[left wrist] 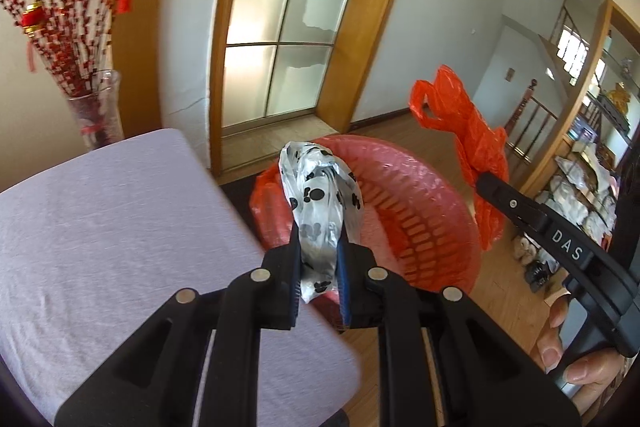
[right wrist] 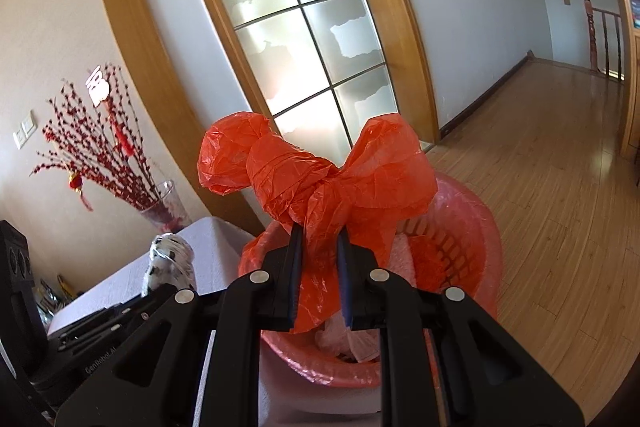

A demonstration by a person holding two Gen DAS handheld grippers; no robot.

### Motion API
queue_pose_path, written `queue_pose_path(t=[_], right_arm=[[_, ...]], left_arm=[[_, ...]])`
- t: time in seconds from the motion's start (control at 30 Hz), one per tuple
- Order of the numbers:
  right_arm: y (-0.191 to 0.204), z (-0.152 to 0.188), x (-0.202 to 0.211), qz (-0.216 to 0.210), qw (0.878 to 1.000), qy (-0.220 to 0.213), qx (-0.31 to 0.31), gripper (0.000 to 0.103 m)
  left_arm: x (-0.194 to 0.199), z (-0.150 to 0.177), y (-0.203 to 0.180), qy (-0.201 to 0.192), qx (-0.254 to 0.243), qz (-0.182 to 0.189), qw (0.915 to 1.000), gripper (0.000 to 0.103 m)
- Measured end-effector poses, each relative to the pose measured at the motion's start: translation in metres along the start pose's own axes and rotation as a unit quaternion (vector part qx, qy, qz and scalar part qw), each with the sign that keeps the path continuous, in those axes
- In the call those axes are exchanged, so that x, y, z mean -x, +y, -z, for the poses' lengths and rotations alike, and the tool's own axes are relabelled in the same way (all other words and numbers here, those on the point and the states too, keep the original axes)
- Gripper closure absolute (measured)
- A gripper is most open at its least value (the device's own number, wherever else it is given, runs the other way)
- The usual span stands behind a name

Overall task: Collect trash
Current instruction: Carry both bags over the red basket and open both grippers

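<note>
The left gripper (left wrist: pixel 319 247) pinches a spotted white bag (left wrist: pixel 320 195) above the near rim of the red bin (left wrist: pixel 420 211), beside the table (left wrist: pixel 100 227). The right gripper (right wrist: pixel 319 247) is clamped on an orange bag (right wrist: pixel 320 179) held over the same bin. Both bags are thin, slippery plastic caught only by a fold, so either could slide free early; the spotted one hangs near the edge and might land on the floor or table instead of inside
</note>
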State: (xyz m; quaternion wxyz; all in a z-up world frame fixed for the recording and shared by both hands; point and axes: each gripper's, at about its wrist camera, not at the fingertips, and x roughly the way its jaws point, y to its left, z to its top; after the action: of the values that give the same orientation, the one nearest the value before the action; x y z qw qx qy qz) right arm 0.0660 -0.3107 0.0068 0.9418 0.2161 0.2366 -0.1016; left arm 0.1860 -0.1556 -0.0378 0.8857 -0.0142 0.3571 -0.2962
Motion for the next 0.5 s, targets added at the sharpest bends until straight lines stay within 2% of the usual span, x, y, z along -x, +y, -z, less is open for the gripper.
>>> queue_pose_path(t=[0.2,0.3,0.37,0.4,0.43,0.5], right_arm=[[-0.018,-0.010,-0.008,-0.007,1.000,-0.004,-0.030,0.085],[-0.027,-0.016,-0.014,-0.012,0.999,-0.007,-0.046,0.079],[-0.033,-0.018,-0.019,-0.020,0.998,-0.005,-0.056,0.065],[-0.036,-0.018,-0.020,-0.021,0.998,-0.005,-0.061,0.061],[-0.039,-0.018,-0.021,-0.021,0.998,-0.004,-0.066,0.058],[-0.042,-0.017,-0.020,-0.016,0.997,-0.002,-0.069,0.057]], left_arm=[[-0.031,-0.007,-0.018,0.018,-0.007,0.034,0.9992,0.087],[-0.049,-0.010,-0.022,0.030,-0.004,0.045,0.9986,0.085],[-0.060,-0.010,-0.023,0.037,0.003,0.050,0.9981,0.073],[-0.065,-0.010,-0.023,0.039,0.009,0.052,0.9978,0.070],[-0.070,-0.010,-0.022,0.041,0.013,0.053,0.9976,0.064],[-0.075,-0.007,-0.021,0.046,0.013,0.050,0.9976,0.061]])
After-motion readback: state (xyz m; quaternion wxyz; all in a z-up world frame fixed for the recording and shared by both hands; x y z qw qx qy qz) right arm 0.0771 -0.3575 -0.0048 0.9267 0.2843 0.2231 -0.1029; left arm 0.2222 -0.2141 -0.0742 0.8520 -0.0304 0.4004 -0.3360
